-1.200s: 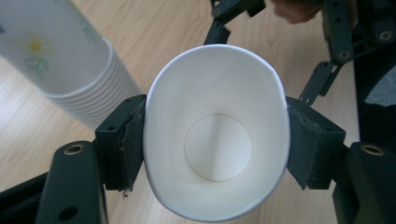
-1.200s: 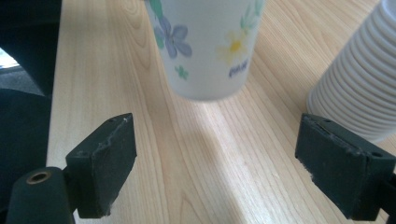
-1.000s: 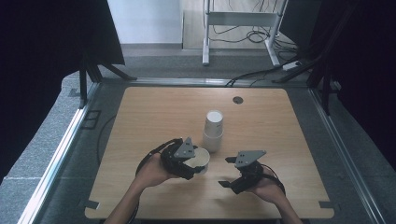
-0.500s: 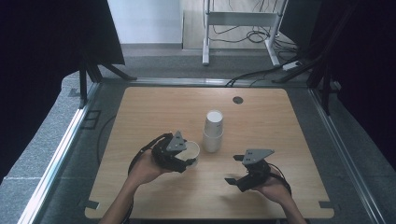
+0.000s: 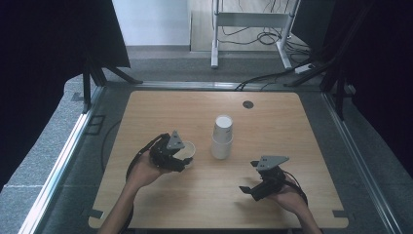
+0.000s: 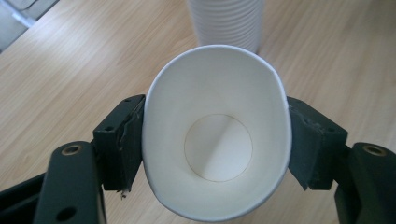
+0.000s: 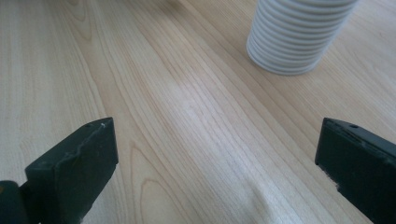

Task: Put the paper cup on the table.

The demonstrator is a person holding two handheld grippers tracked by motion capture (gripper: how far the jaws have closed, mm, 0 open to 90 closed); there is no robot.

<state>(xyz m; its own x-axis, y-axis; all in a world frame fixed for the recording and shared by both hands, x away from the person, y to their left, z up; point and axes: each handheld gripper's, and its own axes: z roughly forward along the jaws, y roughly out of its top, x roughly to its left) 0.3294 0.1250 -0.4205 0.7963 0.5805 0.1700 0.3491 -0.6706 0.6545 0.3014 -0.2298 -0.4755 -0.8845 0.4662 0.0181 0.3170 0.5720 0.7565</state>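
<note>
Now my left tongs (image 6: pixel 217 140) pinch one white paper cup (image 6: pixel 217 144), mouth towards me, left of the ribbed white cup stack (image 5: pixel 222 137). My right tongs (image 7: pixel 217 163), just opened wide and empty, sit right of it.

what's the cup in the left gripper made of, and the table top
Cup: seemingly thin paper, white and matte; its rim is squeezed oval between the left gripper's pads, with a seamed disc bottom. Table: pale wood grain, smooth with a slight sheen; possibly laminate rather than solid wood.
</note>
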